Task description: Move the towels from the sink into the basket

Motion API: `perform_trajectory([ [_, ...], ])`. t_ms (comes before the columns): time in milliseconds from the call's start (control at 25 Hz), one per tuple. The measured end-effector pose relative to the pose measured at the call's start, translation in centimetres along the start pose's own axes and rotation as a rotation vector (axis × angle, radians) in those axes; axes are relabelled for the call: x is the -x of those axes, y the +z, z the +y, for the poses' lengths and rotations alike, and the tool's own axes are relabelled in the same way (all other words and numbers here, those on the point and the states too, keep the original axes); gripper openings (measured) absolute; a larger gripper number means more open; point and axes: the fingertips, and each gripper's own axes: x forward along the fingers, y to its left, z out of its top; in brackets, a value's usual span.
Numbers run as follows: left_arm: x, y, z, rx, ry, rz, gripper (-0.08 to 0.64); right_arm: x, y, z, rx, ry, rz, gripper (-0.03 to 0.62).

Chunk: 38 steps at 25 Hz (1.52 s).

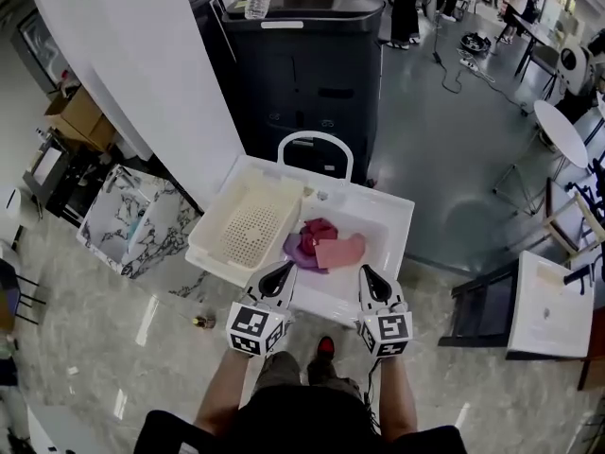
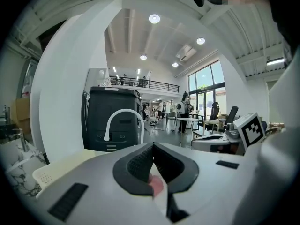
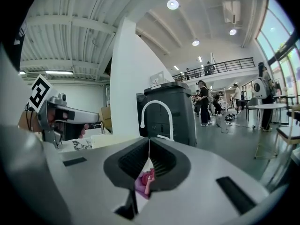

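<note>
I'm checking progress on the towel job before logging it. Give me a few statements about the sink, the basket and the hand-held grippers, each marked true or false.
1. The towels lie in the sink. True.
2. The basket holds a towel. False: no towel shows in it.
3. The left hand-held gripper and the right hand-held gripper both have their jaws together. True.
4. In the head view the basket sits to the right of the towels. False: it sits to their left.
</note>
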Motion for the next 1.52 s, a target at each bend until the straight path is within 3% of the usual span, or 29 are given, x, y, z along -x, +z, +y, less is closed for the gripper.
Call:
perform_trajectory([
  [520,-5.3,-3.3,3.5,0.046,-0.044,0.083,0.005,-5.4,-3.0,-1.1,-0.033,-0.011,0.086,0.028],
  [1160,-11.1,-12.9,5.6,0.134,-0.124,0.239,0.005,-11.1,-12.8,-1.1,-0.122,-0.020,0.264,0.029],
  [1520,-14.1,-18.0,6.1,0.215,-0.118,0.322,0.005,-12.6,-17.6,-2.2,-0.168,-0.018,0.331,0.029],
])
